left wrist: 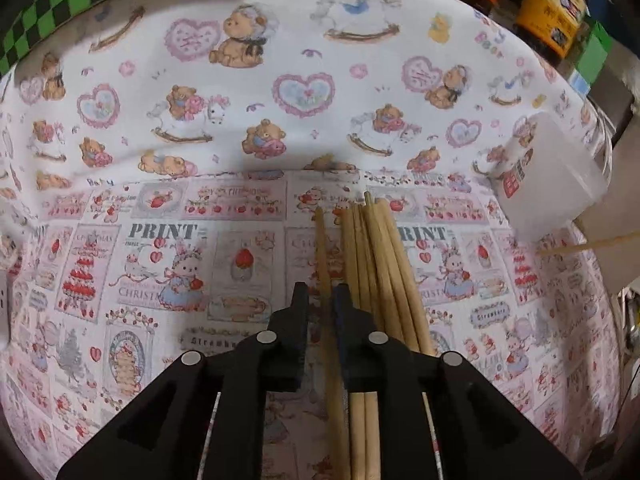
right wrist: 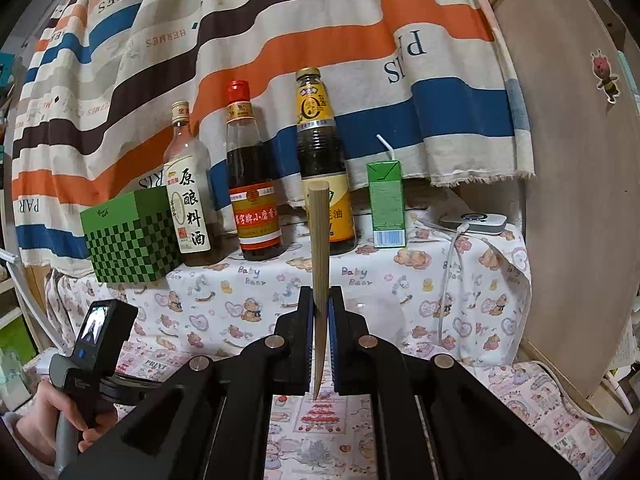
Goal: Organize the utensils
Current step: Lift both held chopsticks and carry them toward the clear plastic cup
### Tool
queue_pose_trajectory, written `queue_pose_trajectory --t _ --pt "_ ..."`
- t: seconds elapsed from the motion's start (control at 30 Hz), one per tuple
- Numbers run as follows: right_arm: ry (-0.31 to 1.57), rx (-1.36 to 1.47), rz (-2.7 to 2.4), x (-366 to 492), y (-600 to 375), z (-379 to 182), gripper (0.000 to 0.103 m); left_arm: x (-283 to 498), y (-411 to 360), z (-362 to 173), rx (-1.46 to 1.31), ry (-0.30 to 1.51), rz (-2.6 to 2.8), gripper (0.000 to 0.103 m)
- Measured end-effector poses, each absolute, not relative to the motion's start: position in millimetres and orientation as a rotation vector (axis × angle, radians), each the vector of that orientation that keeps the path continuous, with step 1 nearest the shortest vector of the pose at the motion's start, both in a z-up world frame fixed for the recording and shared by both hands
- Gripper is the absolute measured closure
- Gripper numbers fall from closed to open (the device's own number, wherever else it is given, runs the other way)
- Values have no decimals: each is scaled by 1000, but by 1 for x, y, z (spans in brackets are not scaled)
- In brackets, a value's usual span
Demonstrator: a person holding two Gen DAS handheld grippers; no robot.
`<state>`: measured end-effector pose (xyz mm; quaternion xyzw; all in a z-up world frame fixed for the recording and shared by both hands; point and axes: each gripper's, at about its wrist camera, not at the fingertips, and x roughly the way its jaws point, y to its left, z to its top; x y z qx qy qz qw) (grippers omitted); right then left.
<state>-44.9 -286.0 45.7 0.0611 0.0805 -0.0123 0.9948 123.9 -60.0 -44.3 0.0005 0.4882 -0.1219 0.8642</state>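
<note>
Left wrist view first: the left gripper [left wrist: 320, 292] points down at a printed cloth [left wrist: 168, 248], its jaws a narrow gap apart with a single chopstick [left wrist: 323, 264] lying between them; whether the pads press on it cannot be told. Just beside it, toward 3 o'clock, lies a bundle of chopsticks [left wrist: 376, 264] on the cloth, running under the right finger. A translucent container [left wrist: 556, 176] sits at 2 o'clock, with sauce bottles [left wrist: 552, 8] at 1 o'clock.

Right wrist view: a hand [right wrist: 60, 416] at 8 o'clock holds the other gripper's handle. At centre the right gripper [right wrist: 320, 304] is clamped on an upright chopstick [right wrist: 319, 248], whose thick end stands above the pads. Behind, at 12 o'clock, stand three bottles [right wrist: 252, 184], with a green checkered box [right wrist: 132, 240] at 10 o'clock and a green carton [right wrist: 386, 204] at 2 o'clock.
</note>
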Motion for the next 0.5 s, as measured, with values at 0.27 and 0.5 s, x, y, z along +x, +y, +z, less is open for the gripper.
queue_pose_trajectory --t 0.27,0.5 --pt "162 103 -44 -43 -283 44 95 125 -76 -52 73 1027 -171 79" --pt "200 184 -17 -36 -296 41 95 130 -39 -35 -7 979 -182 98"
